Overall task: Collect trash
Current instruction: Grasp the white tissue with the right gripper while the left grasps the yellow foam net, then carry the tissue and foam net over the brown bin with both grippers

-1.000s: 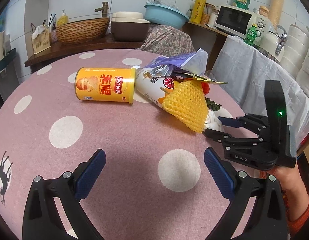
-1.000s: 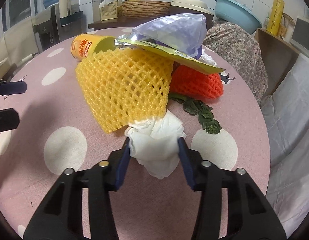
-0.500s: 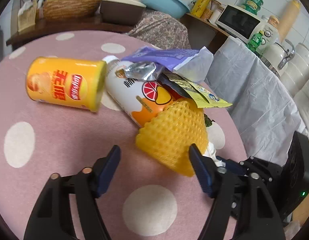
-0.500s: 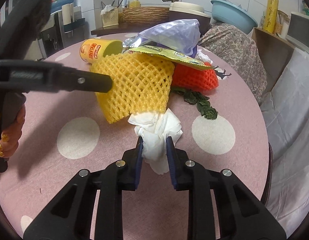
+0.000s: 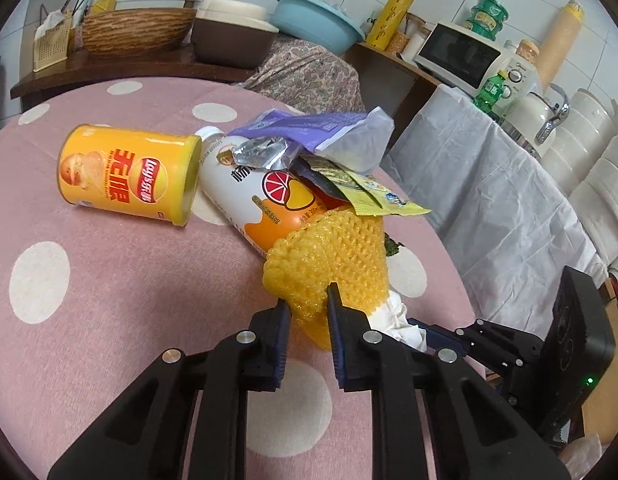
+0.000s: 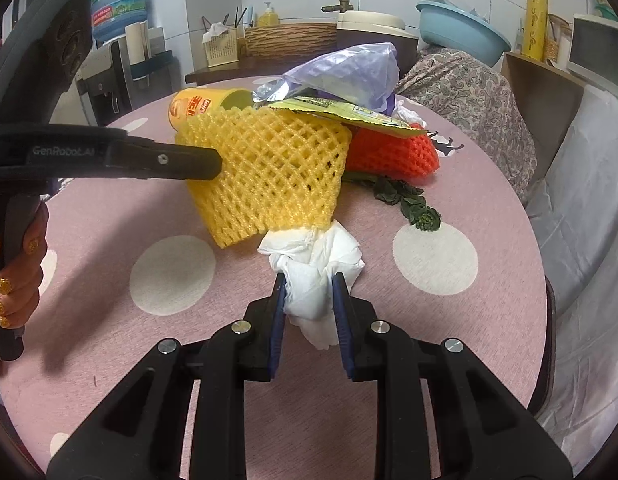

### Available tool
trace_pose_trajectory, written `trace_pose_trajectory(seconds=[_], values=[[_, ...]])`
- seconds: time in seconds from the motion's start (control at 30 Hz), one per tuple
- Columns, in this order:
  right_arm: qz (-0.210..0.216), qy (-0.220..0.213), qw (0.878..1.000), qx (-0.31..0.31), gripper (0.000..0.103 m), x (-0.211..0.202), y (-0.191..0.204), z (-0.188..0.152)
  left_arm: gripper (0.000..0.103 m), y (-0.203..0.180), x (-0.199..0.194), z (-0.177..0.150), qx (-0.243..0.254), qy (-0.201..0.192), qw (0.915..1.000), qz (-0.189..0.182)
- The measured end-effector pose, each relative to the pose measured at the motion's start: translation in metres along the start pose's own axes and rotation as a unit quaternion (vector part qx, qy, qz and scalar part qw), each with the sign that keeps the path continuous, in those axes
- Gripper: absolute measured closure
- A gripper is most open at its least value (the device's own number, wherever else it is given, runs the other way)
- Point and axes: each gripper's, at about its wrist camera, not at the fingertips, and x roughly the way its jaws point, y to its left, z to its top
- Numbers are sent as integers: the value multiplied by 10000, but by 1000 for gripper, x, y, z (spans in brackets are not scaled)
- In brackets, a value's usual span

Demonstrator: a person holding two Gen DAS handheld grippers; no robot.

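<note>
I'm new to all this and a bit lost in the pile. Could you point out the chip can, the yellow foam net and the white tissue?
chip can (image 5: 125, 174): left wrist view, on its printed side.
yellow foam net (image 6: 269, 172): right wrist view, middle of the mesh.
white tissue (image 6: 311, 280): right wrist view, the crumpled part between the blue pads.

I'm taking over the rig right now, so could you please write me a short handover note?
Left gripper: fingers have just been closing, now pinching the yellow foam net.
Right gripper: shut on the white tissue wad.
Still in the pile on the pink table: chip can, drink bottle, purple bag, wrappers, red foam net, greens.
Done: two grasps. Left: lift away, collect the rest; no bin is visible.
</note>
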Motion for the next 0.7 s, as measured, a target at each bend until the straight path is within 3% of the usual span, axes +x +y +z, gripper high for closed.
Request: trace_pose_trajectory(seconds=[0.4, 0.57, 0.7], values=[[191, -544, 9976, 380, 79, -59, -1, -27, 85, -9, -78, -28, 632, -702, 9952, 265], [189, -773, 9938, 771, 79, -82, -14, -46, 85, -20, -81, -39, 849, -750, 9930, 326], [-73, -1025, 9869, 1245, 79, -104, -41, -64, 85, -38, -73, -41, 996, -679, 9927, 97]])
